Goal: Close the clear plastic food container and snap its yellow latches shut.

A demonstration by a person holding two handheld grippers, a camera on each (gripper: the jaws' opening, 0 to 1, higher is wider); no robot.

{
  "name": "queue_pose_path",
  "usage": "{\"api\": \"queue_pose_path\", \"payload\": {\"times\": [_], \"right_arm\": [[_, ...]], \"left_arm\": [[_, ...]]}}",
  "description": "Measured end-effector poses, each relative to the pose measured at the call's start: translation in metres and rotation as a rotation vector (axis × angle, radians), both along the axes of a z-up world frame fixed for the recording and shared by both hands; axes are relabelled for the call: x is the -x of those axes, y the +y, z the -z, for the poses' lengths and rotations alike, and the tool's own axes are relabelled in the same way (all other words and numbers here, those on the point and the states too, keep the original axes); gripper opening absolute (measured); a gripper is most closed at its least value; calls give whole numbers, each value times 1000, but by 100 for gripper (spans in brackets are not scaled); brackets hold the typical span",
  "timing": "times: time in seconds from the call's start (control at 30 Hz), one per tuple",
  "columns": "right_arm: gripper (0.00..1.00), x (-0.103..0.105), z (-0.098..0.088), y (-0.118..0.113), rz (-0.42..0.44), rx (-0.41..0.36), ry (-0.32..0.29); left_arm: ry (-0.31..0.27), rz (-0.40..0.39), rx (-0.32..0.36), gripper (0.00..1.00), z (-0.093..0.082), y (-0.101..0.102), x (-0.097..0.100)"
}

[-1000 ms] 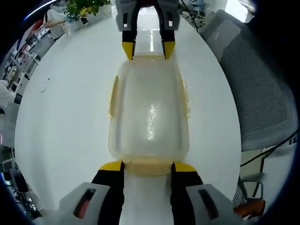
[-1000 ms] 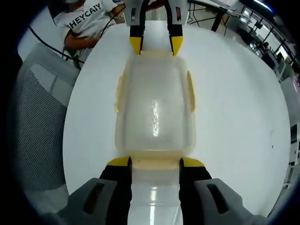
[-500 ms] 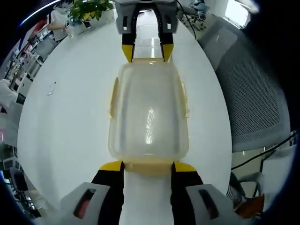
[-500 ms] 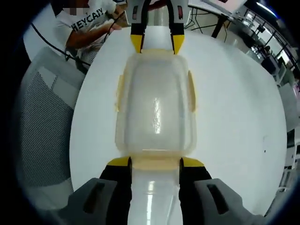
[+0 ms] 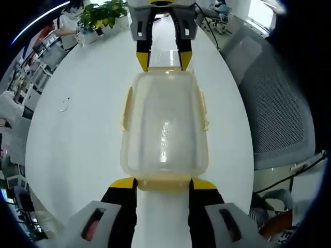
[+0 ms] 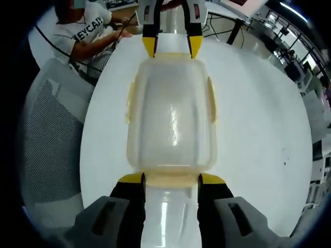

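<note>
the clear plastic food container (image 5: 164, 128) lies on the white round table (image 5: 77, 134), lid already on, and everything else is best placed against it. the left gripper (image 5: 163, 184) meets one short end of the container and the right gripper (image 6: 171, 180) meets the opposite short end, so each one appears at the far end in the other's view. this end-to-end stance looks chosen to steady the box from both sides while the end latches are pushed down, each gripper giving the other something to press against.

both sets of jaws stand wide apart, roughly the width of the container's short end, with the yellow tips sitting at the two corners of the near end latch (image 5: 163, 183). they bracket that flap without pinching it; whether the tips actually press on it cannot be told.

the yellow latches on the long sides (image 6: 211, 101) lie along the walls of the container; whether they are snapped home is not clear from here. the container seems empty: through the lid nothing shows but glare and the pale table beneath.

beside the container, past the table's edge, stands a grey mesh chair (image 5: 282, 103), and a potted plant (image 5: 101, 14) sits at the table's far rim beyond the right gripper.
</note>
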State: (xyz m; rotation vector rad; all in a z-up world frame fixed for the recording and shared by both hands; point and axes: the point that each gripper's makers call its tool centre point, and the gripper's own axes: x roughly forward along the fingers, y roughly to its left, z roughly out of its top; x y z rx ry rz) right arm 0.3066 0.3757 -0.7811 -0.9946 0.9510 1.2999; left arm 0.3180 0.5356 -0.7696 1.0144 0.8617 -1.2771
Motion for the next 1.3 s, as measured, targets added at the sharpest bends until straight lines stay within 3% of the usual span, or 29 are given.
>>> {"api": "queue_pose_path", "payload": {"times": [0.5,1.3], "right_arm": [[36,-2,-1,-21,-4,9,-12],[36,8,0,-89,26,13,25]], "left_arm": [[-8,-19,2,33,-3,-19,0],[5,0,12,33,0,-87,6]]}}
